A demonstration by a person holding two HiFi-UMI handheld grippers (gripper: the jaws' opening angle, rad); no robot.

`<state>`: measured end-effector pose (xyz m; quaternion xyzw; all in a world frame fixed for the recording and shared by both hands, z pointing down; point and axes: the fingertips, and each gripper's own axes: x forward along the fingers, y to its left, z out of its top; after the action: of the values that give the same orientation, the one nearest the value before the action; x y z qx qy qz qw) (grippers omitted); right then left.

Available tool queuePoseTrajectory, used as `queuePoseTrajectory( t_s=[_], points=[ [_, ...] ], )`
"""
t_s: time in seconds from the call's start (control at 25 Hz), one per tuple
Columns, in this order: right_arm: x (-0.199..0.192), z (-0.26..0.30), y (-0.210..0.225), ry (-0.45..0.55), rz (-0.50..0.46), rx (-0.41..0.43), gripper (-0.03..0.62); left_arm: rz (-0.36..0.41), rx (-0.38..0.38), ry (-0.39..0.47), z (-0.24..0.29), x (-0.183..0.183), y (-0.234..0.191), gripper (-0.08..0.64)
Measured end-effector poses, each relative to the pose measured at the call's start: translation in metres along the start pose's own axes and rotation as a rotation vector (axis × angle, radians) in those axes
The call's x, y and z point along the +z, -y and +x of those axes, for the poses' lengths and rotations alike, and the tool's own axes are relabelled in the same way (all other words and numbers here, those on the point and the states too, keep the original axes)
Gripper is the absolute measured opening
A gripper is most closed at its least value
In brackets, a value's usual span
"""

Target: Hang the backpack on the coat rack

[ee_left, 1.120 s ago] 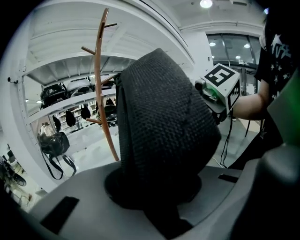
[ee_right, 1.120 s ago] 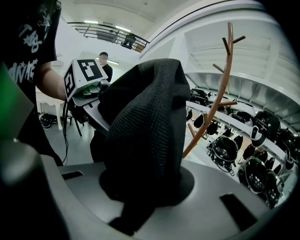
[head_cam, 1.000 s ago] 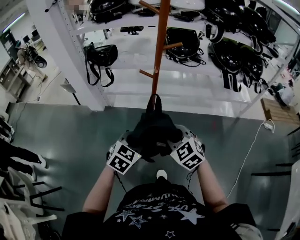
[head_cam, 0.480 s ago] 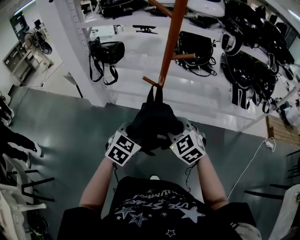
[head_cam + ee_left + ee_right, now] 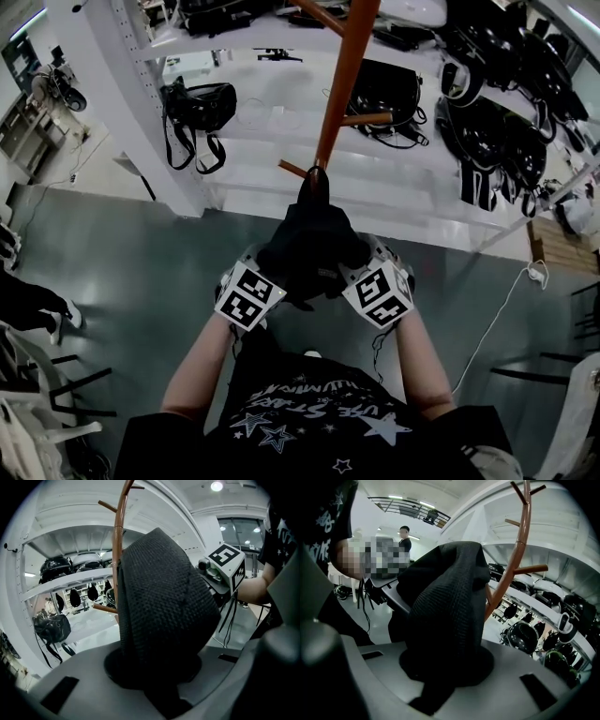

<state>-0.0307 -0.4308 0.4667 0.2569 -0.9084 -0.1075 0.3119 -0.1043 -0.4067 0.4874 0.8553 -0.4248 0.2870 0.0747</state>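
A black backpack hangs in the air between my two grippers, just in front of the brown wooden coat rack. Its top loop sits right at the rack's lowest left peg. My left gripper is shut on the bag's left strap. My right gripper is shut on the right strap. In both gripper views the rack pole rises close behind the bag. The fingertips are hidden by the fabric.
White shelving behind the rack holds several black bags and helmets. A black bag hangs at the left shelf post. Grey floor lies below. Chairs stand at the left, and a person stands far off in the right gripper view.
Both grippers have carried the backpack forward toward the rack. Its top loop now reaches the lowest peg, where before it hung short of the pole.
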Motion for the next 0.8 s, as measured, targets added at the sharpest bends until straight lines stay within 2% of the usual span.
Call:
queuePoseTrajectory(
  t_s=[0.32, 0.8],
  points=[
    [-0.011, 0.007, 0.008, -0.024, 0.042, -0.027, 0.075, 0.02, -0.05, -0.01, 0.016, 0.0, -0.005, 0.091],
    [-0.032, 0.035, 0.017, -0.039, 0.125, -0.02, 0.077, 0.055, -0.109, -0.064, 0.045, -0.013, -0.022, 0.091]
  ],
)
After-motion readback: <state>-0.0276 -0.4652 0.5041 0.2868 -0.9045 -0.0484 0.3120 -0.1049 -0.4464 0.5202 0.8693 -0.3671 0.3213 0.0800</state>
